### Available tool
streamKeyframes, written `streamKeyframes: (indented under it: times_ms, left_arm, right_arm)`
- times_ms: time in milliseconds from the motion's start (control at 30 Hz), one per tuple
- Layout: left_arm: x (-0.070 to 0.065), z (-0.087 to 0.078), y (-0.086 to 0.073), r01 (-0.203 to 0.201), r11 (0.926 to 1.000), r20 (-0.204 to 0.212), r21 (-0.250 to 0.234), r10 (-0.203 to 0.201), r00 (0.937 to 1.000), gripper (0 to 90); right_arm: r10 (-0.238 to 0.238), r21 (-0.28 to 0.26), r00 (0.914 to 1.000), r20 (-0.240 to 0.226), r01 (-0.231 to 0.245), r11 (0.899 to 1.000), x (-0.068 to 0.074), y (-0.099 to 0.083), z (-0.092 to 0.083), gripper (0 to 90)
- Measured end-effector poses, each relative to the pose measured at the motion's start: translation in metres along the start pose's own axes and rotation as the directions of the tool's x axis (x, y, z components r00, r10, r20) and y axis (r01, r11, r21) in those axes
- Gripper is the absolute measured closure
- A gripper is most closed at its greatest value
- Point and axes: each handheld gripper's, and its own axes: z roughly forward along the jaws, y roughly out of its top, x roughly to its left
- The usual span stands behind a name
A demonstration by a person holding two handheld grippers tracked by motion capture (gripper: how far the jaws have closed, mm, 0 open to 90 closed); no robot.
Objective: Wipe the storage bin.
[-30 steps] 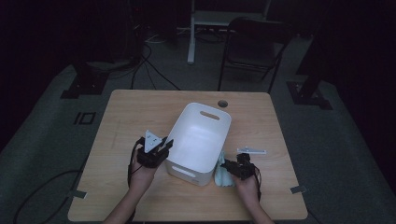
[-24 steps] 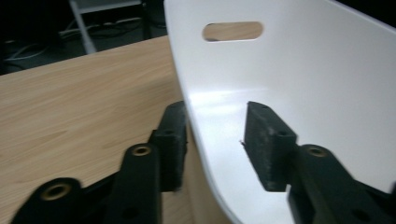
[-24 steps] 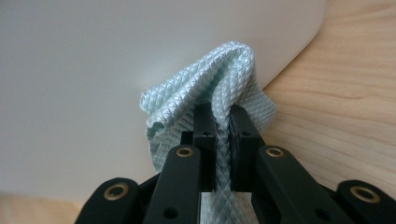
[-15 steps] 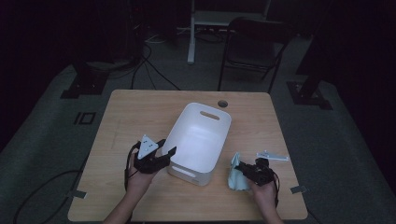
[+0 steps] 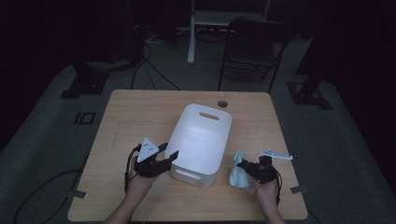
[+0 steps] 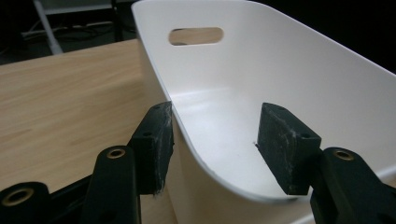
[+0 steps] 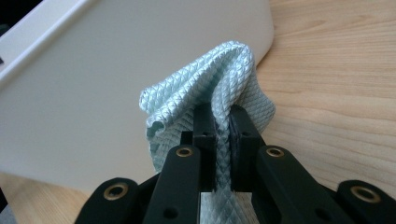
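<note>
Dim room, grey floor [image 5: 46, 154], black folding chair [image 5: 252, 46] behind table [image 5: 140, 116].

High view: fixed above the person's side, looking forward and down over the whole table [image 5: 140, 112], chair and floor beyond. Left gripper view: close in, low, looking along the white bin [image 6: 289, 70] from its near corner toward its handle slot. Right gripper view: very close, facing the bin's outer wall [image 7: 93, 79]. All three share the bin.

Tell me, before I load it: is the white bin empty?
Empty: the white bin shows bare floor; the cloth sits outside.
</note>
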Motion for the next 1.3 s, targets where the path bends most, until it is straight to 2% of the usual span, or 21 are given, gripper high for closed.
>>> streamKeyframes:
  times_ms: [200, 467, 533, 667, 833, 933, 1100, 1233, 1300]
  left_arm:
    - [-0.006, -0.004, -0.001, -0.002, 1.0000, 0.006, 0.009, 0.002, 1.0000, 46.6]
    - [-0.022, -0.013, -0.004, -0.044, 0.9989, 0.050, -0.015, 0.045, 0.9977, 44.4]
    - [-0.024, -0.015, -0.005, -0.044, 0.9989, 0.060, -0.018, 0.045, 0.9972, 44.3]
    - [-0.028, -0.017, -0.005, -0.046, 0.9989, 0.097, -0.010, 0.047, 0.9941, 44.2]
    - [-0.033, -0.020, -0.002, -0.077, 0.9970, 0.125, -0.009, 0.077, 0.9891, 44.2]
    - [-0.030, -0.022, 0.002, -0.067, 0.9976, 0.144, -0.017, 0.069, 0.9872, 44.3]
    - [-0.022, -0.022, 0.013, -0.077, 0.9962, 0.139, -0.040, 0.082, 0.9869, 44.3]
    - [-0.006, -0.011, 0.029, -0.090, 0.9949, 0.131, -0.046, 0.095, 0.9868, 44.2]
    - [0.004, -0.003, 0.037, -0.085, 0.9952, 0.153, -0.049, 0.091, 0.9840, 44.2]
  right_arm:
    - [0.002, -0.005, 1.0000, 0.001, -0.002, 1.000, -0.001, 0.001, -0.002, 83.6]
    - [0.002, -0.008, 1.0000, 0.007, -0.002, 1.000, -0.004, 0.002, -0.003, 83.5]
    - [0.004, -0.008, 1.0000, 0.005, -0.004, 1.000, -0.004, 0.002, -0.002, 83.5]
    - [0.003, -0.009, 1.0000, 0.004, -0.003, 1.000, -0.003, 0.002, -0.003, 83.5]
    - [0.000, -0.016, 1.0000, 0.007, 0.000, 1.000, -0.004, 0.003, -0.005, 83.5]
    - [0.005, -0.018, 1.0000, 0.008, -0.005, 1.000, -0.005, 0.003, -0.005, 83.5]
    - [0.004, -0.023, 0.9999, 0.013, -0.004, 1.000, -0.006, 0.004, -0.007, 83.4]
    - [0.006, -0.025, 0.9999, 0.014, -0.005, 1.000, -0.007, 0.004, -0.008, 83.5]
    - [0.007, -0.024, 0.9999, 0.011, -0.007, 1.000, -0.007, 0.004, -0.008, 83.5]
